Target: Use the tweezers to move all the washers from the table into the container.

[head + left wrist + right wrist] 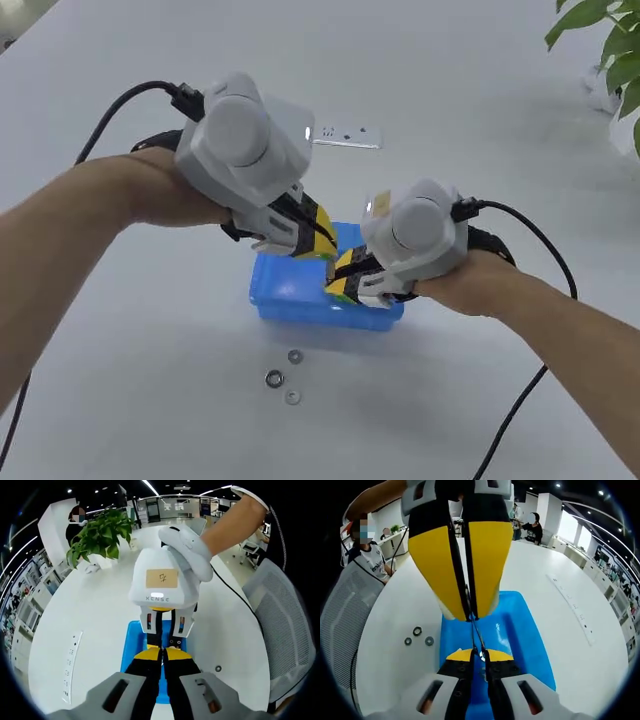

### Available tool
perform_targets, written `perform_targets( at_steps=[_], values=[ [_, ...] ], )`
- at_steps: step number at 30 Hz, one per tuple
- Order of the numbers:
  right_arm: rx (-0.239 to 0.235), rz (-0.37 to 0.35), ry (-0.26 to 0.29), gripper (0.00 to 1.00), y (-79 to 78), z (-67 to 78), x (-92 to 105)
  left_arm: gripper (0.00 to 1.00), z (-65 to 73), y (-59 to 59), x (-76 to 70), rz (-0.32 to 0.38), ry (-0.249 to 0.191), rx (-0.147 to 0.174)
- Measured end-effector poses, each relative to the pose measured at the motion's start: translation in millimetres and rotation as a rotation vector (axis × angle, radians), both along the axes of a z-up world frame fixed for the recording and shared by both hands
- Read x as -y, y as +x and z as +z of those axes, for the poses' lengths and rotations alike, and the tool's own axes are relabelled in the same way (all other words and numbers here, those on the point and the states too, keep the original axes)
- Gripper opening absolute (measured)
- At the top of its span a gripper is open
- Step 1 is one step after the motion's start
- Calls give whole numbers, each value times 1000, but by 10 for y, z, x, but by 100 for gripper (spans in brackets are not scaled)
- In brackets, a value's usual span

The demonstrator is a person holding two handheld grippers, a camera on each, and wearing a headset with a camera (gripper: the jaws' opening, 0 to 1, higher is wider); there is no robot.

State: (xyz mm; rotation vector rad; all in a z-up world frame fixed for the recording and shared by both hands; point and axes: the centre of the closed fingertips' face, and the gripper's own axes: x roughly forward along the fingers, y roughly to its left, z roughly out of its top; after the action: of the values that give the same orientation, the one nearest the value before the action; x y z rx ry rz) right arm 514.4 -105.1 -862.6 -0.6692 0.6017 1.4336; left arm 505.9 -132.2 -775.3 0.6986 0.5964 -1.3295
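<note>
Both grippers have grey moulded plastic shells and flat yellow jaw pads edged in black. The tweezers (476, 635), two thin bright metal strips, run between the grippers above the container (290, 290). The left gripper (469, 615) has its pads pressed together on one end, and the right gripper (480, 656) has its jaws closed on the other.

The container is a shallow rectangular tray of glossy blue plastic with rounded corners. It sits on the smooth, matte white table (150, 400), directly under the two grippers.

Three washers (274, 378), small flat metal rings, lie loose on the table just near of the container, close together but not touching it.

In the left gripper view, the right gripper's shell reads "XENSE" (157, 598) below a tan square sticker (161, 578) whose handwritten mark is not legible.

A long white power strip (345, 135) lies on the far side of the table. A leafy green plant (610, 40) stands at the far right.
</note>
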Motion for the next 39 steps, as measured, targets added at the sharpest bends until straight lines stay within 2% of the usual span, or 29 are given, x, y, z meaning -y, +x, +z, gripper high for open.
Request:
perform_targets(
  at_steps=[6,18,29,32,39],
  values=[
    [3,7,-9,10,-4,-22,4,5,-22,-5,4,1,-4,-9],
    [4,9,-2,10,-23,36,-12,5,41,-10,-15,6,-7,-3],
    [30,-2,18,10,-22,213,-15,5,193,-37,-18,6,-9,10],
    [38,-12,30,10,-23,277,-15,5,272,-46,-21,5,-11,19],
    [52,-18,45,11,-83,395,-17,5,383,-114,-21,-3,-13,22]
  ],
)
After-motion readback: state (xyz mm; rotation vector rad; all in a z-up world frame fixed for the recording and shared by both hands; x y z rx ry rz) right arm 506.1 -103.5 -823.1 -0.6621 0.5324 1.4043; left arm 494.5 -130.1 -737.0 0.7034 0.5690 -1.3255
